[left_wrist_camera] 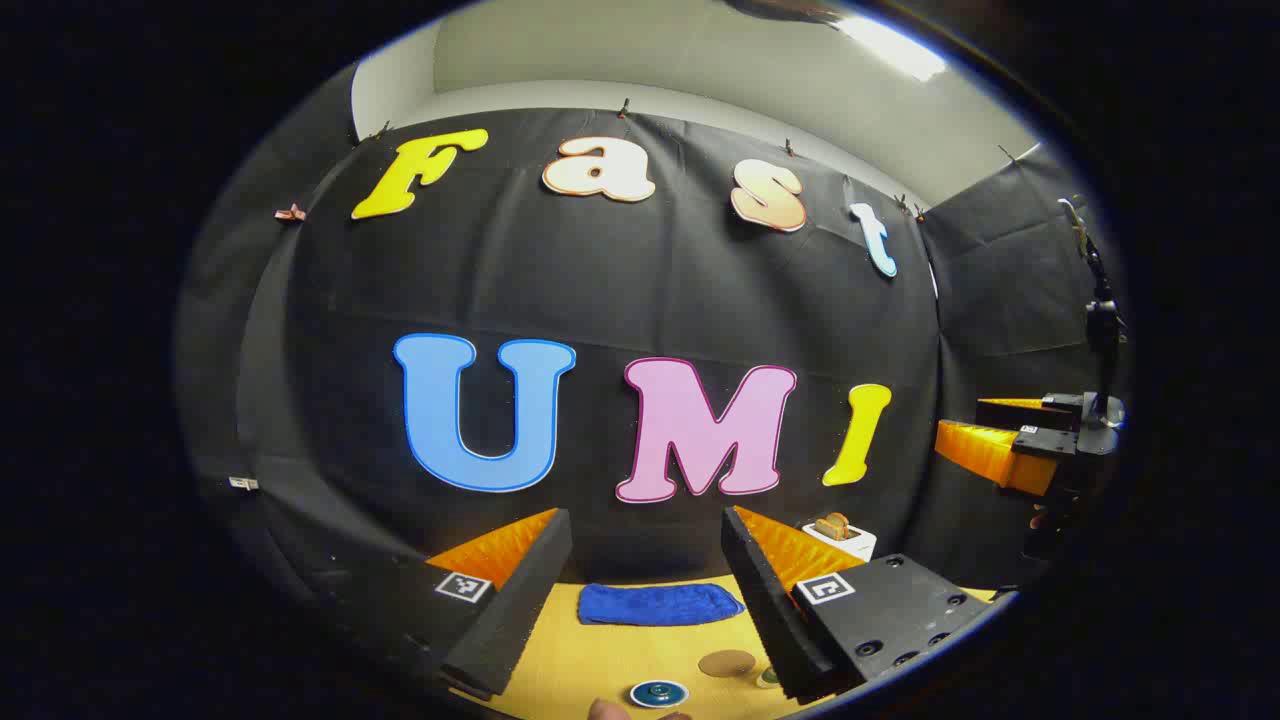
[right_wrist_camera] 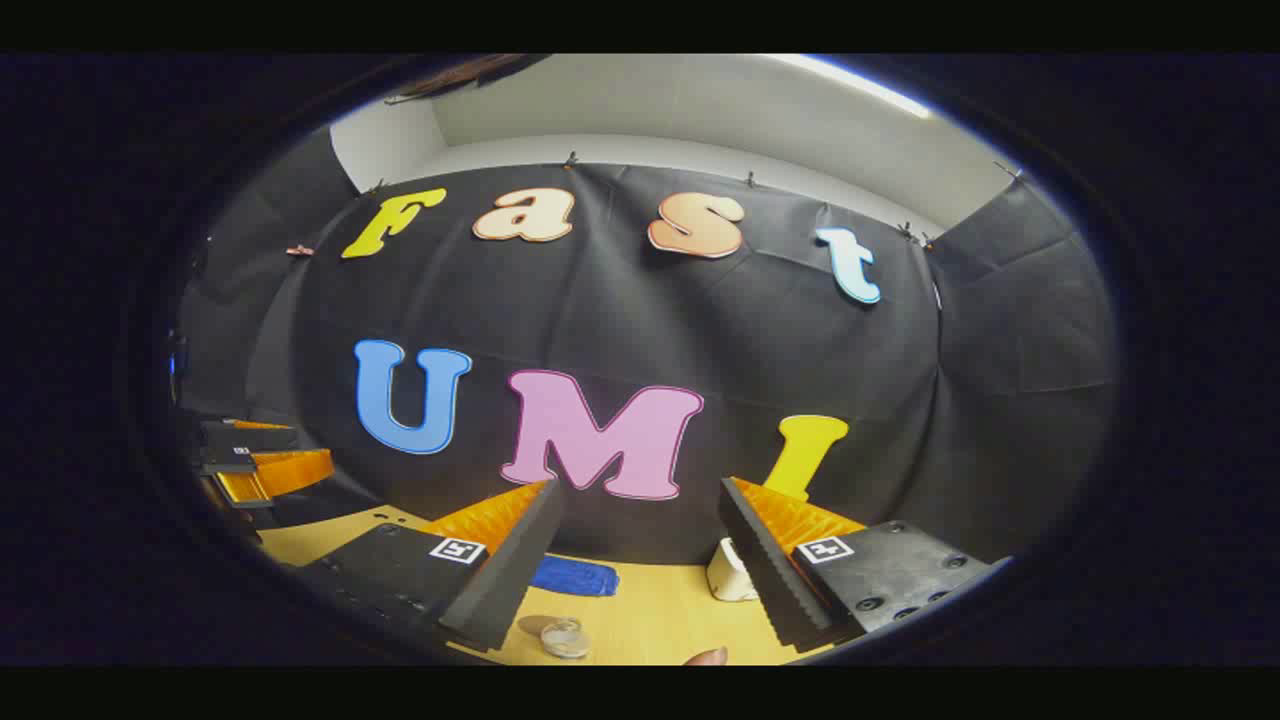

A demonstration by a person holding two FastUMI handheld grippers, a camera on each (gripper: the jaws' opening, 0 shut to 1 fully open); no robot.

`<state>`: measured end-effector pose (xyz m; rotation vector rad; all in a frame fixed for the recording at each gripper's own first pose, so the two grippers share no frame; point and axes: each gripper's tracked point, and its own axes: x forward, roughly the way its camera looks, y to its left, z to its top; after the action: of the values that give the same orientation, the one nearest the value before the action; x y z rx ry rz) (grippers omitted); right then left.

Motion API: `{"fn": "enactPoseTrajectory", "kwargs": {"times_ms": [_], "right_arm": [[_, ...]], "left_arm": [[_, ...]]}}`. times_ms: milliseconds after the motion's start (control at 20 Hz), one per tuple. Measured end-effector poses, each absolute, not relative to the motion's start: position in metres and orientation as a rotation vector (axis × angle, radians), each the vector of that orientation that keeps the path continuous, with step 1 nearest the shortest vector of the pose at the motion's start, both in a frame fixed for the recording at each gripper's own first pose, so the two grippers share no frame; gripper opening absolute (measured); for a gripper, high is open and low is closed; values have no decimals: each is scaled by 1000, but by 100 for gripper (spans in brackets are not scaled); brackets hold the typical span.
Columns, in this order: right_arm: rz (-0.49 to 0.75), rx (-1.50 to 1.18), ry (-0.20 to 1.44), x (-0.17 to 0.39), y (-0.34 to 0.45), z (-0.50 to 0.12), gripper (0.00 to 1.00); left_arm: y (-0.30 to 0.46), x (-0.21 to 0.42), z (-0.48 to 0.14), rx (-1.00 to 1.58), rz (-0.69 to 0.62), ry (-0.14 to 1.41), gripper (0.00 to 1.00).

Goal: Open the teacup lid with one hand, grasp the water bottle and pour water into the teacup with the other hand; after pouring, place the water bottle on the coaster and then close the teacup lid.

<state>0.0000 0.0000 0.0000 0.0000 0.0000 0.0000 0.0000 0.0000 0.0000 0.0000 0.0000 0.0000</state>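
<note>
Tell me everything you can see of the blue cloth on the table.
The blue cloth is a soft, towel-like fabric of deep blue, lying flat and folded into a long, low shape on the yellow wooden table, close to the black back wall. In the right gripper view, one end of it shows past a finger. Nothing visibly touches it but the table.

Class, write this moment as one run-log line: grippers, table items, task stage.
left gripper: open, raised | right gripper: open, raised | table: blue cloth, coaster, teacup lid | stage: nothing grasped

blue towel (left_wrist_camera: 655, 604), tan round coaster (left_wrist_camera: 726, 662), yellow wood table (left_wrist_camera: 600, 665), orange/black left gripper (left_wrist_camera: 645, 585) w/ b&w tags.
</note>
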Motion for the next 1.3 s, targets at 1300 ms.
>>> {"fn": "enactPoseTrajectory", "kwargs": {"times_ms": [1300], "right_arm": [[75,25,87,8,38,-91,97]], "left_arm": [[-6,27,-108,22,-52,60,95]]}}
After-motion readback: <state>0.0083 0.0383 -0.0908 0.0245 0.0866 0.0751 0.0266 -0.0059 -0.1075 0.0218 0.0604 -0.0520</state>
